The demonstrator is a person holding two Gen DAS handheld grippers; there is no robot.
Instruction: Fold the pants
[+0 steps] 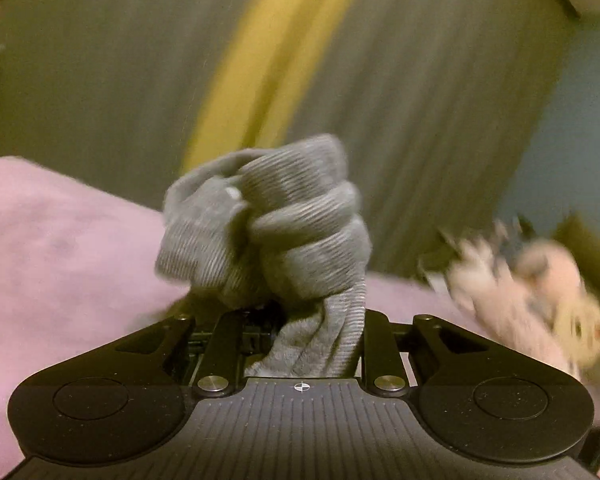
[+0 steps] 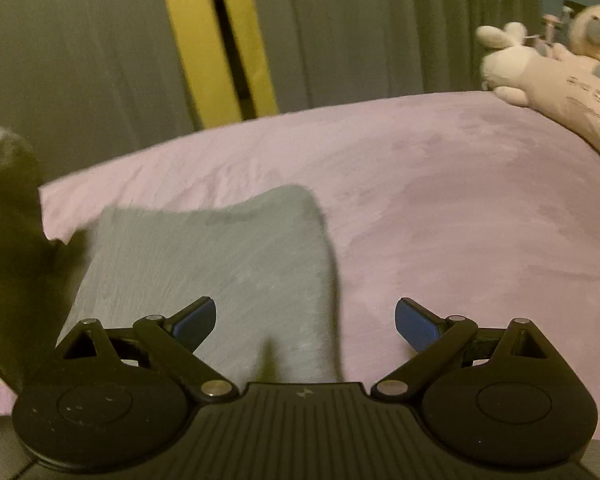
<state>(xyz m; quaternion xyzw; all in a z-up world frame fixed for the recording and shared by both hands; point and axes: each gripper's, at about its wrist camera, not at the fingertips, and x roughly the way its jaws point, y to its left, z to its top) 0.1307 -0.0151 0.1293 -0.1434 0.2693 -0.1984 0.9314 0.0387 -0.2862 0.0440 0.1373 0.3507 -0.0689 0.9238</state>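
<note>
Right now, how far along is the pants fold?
Done: little that shows; no finished fold is visible. In hand: the left claw is shut on a bunched wad of the grey ribbed knit pants, lifted above the pink bedspread. The right claw is open and empty, over a flat grey panel. Left: spreading, folding, smoothing.

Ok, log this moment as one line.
left tool: shut on pants, bunched | right tool: open, above pants | surface: pink blanket | stage: fold not finished
</note>
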